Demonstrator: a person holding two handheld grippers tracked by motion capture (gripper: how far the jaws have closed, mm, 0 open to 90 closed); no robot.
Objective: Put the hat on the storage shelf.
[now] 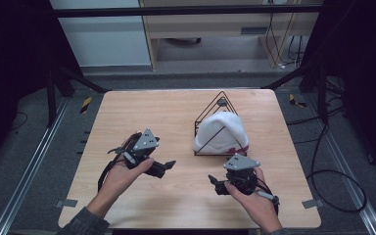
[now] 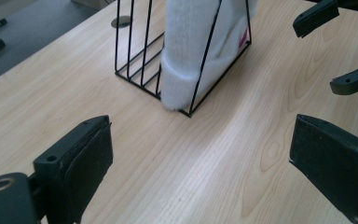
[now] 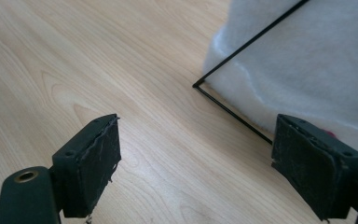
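Observation:
A white fluffy hat (image 1: 223, 129) with a red mark sits inside a black wire triangular rack (image 1: 221, 94) on the right half of the wooden table (image 1: 142, 112). My left gripper (image 1: 165, 168) hovers to the rack's left and nearer the front, open, pointing toward it. In the left gripper view the hat (image 2: 186, 51) and rack (image 2: 130, 46) lie ahead of the wide-apart jaws (image 2: 200, 163). My right gripper (image 1: 215, 185) is open just in front of the rack. Its right jaw stands close to the hat (image 3: 307, 60) and the rack's bottom wire (image 3: 228, 109). Nothing is held.
The other gripper's black jaws (image 2: 317, 16) show at the upper right of the left gripper view. Cables (image 1: 333, 181) lie on the floor right of the table. Black frame posts (image 1: 54, 73) stand at the back corners. Bare wood spans the table's left and front.

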